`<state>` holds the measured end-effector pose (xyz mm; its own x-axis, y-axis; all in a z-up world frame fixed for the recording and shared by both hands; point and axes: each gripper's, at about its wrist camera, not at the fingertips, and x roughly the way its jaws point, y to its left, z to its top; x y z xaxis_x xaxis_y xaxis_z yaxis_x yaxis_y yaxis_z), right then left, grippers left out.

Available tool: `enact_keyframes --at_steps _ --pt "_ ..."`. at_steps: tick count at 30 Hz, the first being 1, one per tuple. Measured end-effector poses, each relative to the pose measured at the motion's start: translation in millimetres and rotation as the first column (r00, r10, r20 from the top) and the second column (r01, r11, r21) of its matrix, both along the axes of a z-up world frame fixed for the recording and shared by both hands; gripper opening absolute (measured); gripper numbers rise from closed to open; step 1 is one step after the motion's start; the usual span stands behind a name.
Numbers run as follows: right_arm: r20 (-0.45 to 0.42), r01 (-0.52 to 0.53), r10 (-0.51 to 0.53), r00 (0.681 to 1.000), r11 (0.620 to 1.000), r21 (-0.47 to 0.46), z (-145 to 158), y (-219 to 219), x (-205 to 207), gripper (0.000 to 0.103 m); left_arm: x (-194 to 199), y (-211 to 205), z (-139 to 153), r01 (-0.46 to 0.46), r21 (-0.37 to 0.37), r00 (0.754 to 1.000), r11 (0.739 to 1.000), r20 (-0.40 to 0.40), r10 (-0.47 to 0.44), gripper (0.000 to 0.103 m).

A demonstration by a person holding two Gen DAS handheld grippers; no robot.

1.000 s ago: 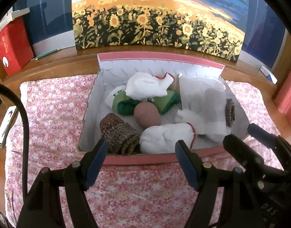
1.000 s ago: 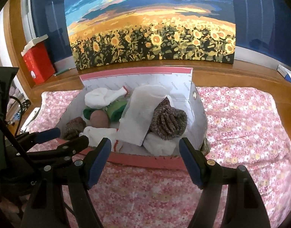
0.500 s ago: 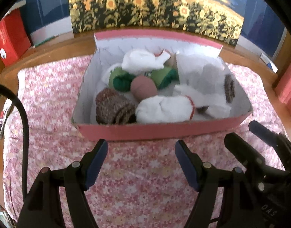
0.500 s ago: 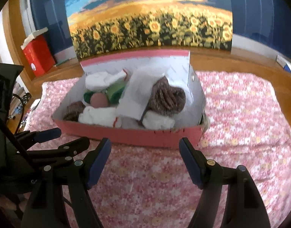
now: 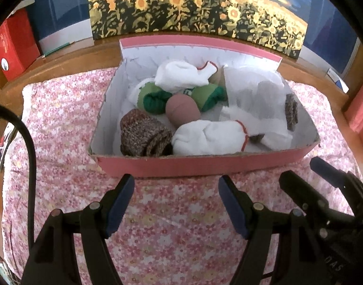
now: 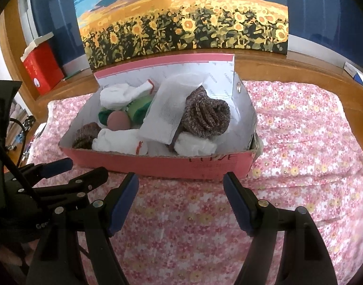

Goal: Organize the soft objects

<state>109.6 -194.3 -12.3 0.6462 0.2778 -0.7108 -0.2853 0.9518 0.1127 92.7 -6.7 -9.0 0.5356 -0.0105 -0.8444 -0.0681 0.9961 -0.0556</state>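
A pink cardboard shoebox with a white lining [image 5: 205, 166] sits on a pink floral cloth [image 5: 62, 118] spread over a wooden desk [image 6: 288, 64], its raised lid leaning back toward a sunflower-field painting [image 6: 181, 23] behind it. Inside lie the soft things to be organized: 2 rolled white socks with red trim [image 5: 210, 137], a green sock bundle [image 5: 155, 99], a dusty-pink rolled sock [image 5: 182, 110] and a brown marled knit bundle [image 5: 143, 135] crowded on the left side, with a sheet of white tissue paper [image 6: 167, 114] propped across the middle, apparently serving as a divider. In the right wrist view a second brown marled knit roll [image 6: 207, 114] rests high on the right side, above another white sock [image 6: 193, 146]. The left claw [image 5: 176, 204] and the right claw [image 6: 181, 201] hover over the cloth just short of the box's front wall, each released, with blue pads apart and nothing between them. Both point down toward the box, seemingly poised to pick the next item; the sorting looks well along, though the left pile remains jumbled.
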Motion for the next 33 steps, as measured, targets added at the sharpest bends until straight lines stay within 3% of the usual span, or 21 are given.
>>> enact_keyframes --at_steps 33 --pt "0.017 0.011 -0.011 1.0 1.0 -0.003 3.2 -2.4 -0.2 0.075 1.5 -1.6 4.8 -0.005 0.016 1.0 1.0 0.014 0.005 0.077"
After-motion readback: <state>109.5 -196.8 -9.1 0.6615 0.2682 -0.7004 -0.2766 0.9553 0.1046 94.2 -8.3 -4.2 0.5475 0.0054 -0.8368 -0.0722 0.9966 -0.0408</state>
